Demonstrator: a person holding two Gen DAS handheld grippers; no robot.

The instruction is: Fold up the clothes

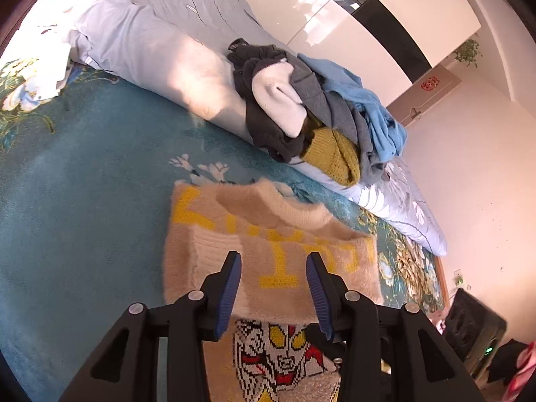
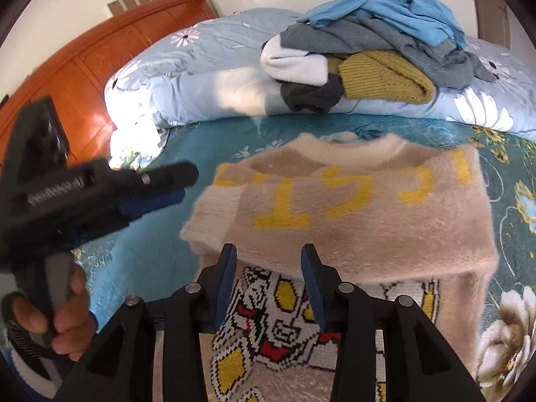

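Jaws on both our grippers, left gripper (image 1: 273, 261) and right gripper (image 2: 268, 254), gape apart, holding nothing, hovering over beige sweater (image 2: 385, 221). Sweater lies flat on teal blanket (image 1: 83, 184), probably so folds stay square. Collar points 12 o'clock, long axis 12–6. Sleeve (image 2: 217, 214) folded across chest from 9 o'clock. Hem hidden under us; fold stage unclear. Clothes heap (image 1: 318, 110) at 1 o'clock on quilt (image 1: 134, 43).

Sunlight is falling across a home bedroom. A quilt (image 2: 207, 87) is lying at twelve o'clock, a wooden headboard (image 2: 87, 67) standing at ten.
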